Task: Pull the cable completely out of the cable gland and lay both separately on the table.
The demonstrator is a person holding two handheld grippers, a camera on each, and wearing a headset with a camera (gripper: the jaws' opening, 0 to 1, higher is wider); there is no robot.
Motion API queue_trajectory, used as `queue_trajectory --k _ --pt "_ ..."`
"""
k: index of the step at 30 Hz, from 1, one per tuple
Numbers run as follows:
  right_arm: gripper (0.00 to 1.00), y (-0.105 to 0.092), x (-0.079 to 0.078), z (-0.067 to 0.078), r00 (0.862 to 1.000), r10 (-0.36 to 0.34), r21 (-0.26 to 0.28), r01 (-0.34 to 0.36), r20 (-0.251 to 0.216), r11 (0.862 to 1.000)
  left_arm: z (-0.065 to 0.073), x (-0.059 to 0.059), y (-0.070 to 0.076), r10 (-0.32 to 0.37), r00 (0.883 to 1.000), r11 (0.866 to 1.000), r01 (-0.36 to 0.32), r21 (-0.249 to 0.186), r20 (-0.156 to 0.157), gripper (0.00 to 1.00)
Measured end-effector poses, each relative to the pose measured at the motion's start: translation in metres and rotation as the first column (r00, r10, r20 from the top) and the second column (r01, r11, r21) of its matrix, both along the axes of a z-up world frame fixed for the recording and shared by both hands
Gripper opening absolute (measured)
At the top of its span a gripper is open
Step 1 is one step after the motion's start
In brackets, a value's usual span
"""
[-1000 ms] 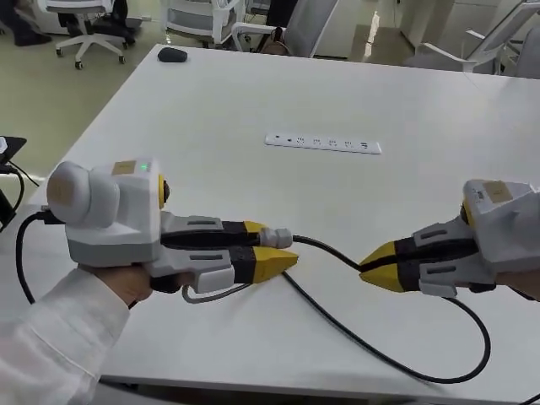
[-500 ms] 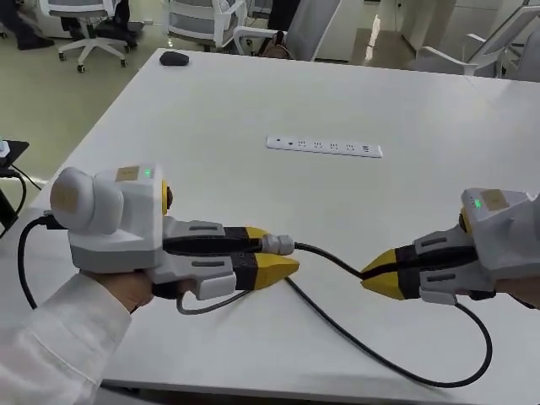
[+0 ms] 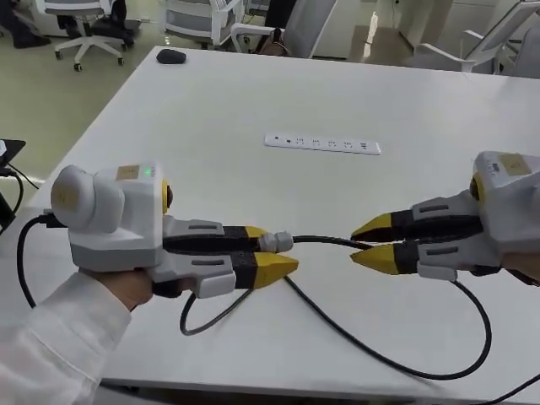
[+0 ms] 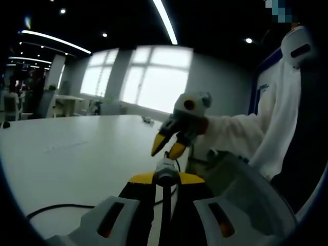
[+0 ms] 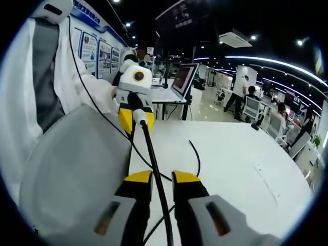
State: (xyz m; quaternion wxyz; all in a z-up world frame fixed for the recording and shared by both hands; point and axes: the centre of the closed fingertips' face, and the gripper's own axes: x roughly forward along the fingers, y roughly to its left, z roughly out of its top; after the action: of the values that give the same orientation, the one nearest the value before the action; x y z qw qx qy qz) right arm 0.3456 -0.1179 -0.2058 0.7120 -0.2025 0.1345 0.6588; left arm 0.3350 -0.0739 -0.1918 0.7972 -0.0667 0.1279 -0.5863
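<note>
My left gripper [image 3: 281, 247] is shut on the grey cable gland [image 3: 277, 243], held above the white table [image 3: 211, 118]. The black cable [image 3: 325, 240] runs from the gland to the right, between the jaws of my right gripper [image 3: 356, 244], which stand apart around it without pinching. Past that gripper the cable loops down over the table's near edge. In the left gripper view the gland [image 4: 166, 168] sits at the left gripper's [image 4: 166, 178] yellow tips, with the right gripper [image 4: 165, 152] facing it. In the right gripper view the cable [image 5: 154, 164] passes between the right gripper's [image 5: 163, 179] parted jaws.
A white power strip [image 3: 322, 144] lies flat mid-table. A dark computer mouse [image 3: 172, 56] rests at the far left corner. Office chairs [image 3: 80, 17] stand beyond the table. The left gripper's own lead [image 3: 21, 253] hangs off the table's left edge.
My right gripper has opened off the cable and risen slightly. The cable between the grippers now lies straighter, and a cable loop shows beneath the left gripper.
</note>
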Motion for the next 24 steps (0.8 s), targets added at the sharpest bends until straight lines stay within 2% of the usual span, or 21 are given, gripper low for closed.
queue_trajectory --k 4,10,18,24 --pt "0.16 0.02 -0.008 0.009 0.998 0.055 0.002 -0.055 0.036 0.998 0.0 0.0 0.0 0.001 1.0 1.0 -0.001 -0.001 -0.002 0.16" --pt "0.16 0.04 -0.013 0.02 0.993 0.105 0.026 -0.107 0.062 0.994 0.0 -0.001 0.001 0.003 1.0 1.0 -0.003 -0.003 -0.003 0.16" --pt "0.12 0.046 -0.013 0.019 0.991 0.125 0.035 -0.127 0.057 0.991 0.002 -0.001 0.001 0.003 1.0 1.0 -0.003 -0.008 0.001 0.16" --pt "0.04 0.047 -0.015 0.015 0.989 0.137 0.028 -0.139 0.061 0.99 0.002 -0.001 0.001 0.001 1.0 1.0 -0.001 -0.009 0.003 0.16"
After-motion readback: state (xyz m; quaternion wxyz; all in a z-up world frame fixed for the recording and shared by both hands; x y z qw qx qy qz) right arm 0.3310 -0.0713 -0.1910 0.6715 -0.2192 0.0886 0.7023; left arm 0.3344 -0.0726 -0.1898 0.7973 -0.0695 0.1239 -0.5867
